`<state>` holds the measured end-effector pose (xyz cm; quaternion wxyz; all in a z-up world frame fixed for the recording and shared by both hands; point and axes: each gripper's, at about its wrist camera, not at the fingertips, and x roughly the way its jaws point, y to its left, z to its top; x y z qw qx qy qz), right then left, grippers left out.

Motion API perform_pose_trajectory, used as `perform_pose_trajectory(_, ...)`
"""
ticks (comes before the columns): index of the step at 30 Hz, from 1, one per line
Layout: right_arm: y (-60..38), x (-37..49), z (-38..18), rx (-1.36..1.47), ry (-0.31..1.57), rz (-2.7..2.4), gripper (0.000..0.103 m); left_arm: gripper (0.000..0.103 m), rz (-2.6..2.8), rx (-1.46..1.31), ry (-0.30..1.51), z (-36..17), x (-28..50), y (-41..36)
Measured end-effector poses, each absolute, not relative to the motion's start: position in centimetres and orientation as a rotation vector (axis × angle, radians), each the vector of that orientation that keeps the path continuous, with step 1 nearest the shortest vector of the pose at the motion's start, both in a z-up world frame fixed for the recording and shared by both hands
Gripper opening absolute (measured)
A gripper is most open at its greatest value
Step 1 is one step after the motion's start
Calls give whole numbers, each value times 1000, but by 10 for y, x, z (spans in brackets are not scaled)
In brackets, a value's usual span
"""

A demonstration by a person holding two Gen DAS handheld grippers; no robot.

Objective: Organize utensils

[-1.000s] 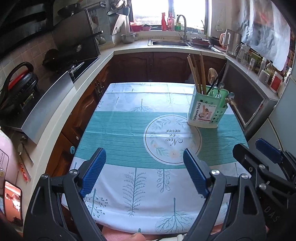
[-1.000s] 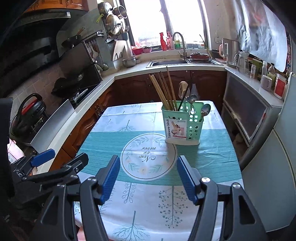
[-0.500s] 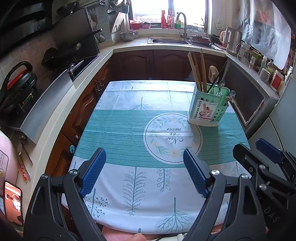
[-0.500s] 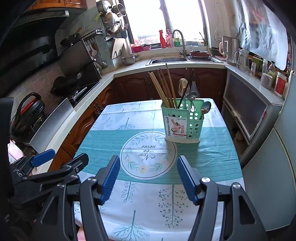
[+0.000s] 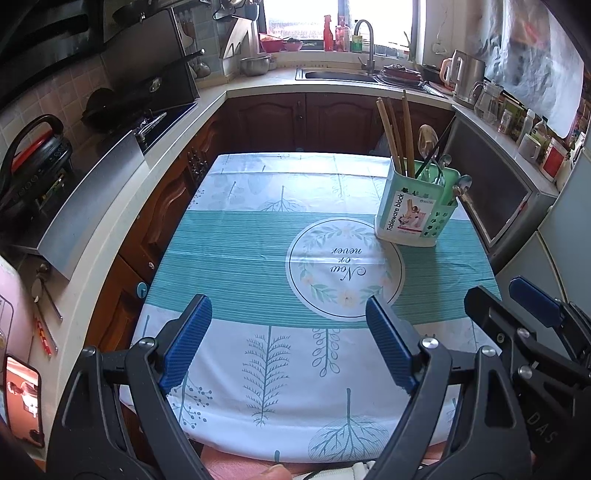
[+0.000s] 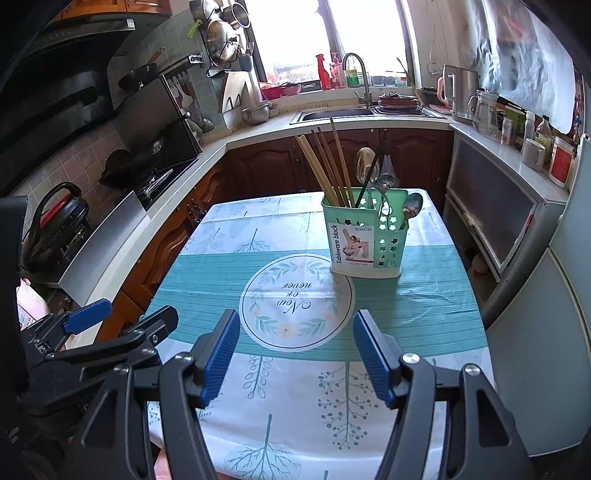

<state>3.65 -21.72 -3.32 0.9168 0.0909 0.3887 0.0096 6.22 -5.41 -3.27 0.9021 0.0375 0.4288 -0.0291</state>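
both tongs are wide open and hold nothing: the left gripper and the right gripper hang over the near edge of the table. the holder stands at about 1 o'clock, far from both, with chopsticks and spoons sticking up. it looks tall and light, so a bump on the sticks could tip it. only the right view shows the hanging pans.
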Motion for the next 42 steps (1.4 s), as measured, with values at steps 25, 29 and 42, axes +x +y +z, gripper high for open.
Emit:
perform_pose_trajectory(25, -214, 35, -36, 192, 809, 20, 64, 84, -58, 68, 905, -38, 58, -52)
perform_pose_trajectory(29, -214, 35, -37, 191, 809, 20, 64, 84, -58, 68, 907, -38, 58, -52)
perform_pose_trajectory(42, -214, 34, -37, 193, 809, 21, 64, 84, -57, 68, 907, -39, 58, -52)
